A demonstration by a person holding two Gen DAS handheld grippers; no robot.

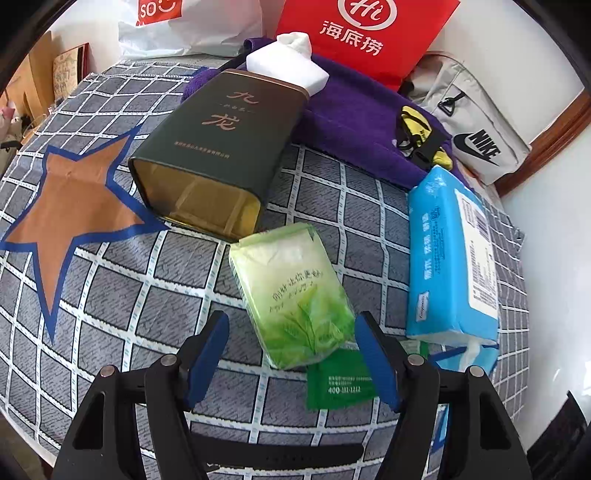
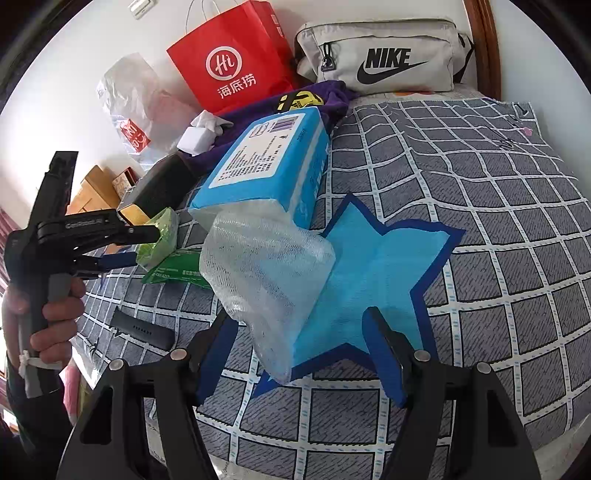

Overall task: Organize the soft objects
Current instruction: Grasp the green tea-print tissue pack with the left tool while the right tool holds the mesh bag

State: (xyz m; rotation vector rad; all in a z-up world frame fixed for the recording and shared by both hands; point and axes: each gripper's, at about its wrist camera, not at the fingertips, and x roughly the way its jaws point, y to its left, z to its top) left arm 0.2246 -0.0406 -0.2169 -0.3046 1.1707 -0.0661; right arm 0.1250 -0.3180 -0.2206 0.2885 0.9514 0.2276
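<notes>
My left gripper (image 1: 291, 354) is open over the checked cloth. The near end of a green tissue pack (image 1: 291, 295) lies between its blue fingertips, and neither pad presses on it. A small dark green sachet (image 1: 336, 380) lies just under that pack. The right wrist view shows the same gripper (image 2: 146, 244) astride the green pack (image 2: 159, 240). My right gripper (image 2: 301, 354) is open too. A piece of bubble wrap (image 2: 266, 273) rests on the blue star (image 2: 376, 273), its near end loose between the fingers. A blue tissue pack (image 2: 266, 155) lies behind it.
A dark green tin (image 1: 218, 147) lies on its side beside an orange star (image 1: 77, 195). Behind are a purple towel (image 1: 354, 118), a white paper bundle (image 1: 288, 62), a red bag (image 1: 362, 33) and a grey Nike pouch (image 2: 380, 55). A black strap (image 2: 144, 328) lies near the person's hand (image 2: 55, 314).
</notes>
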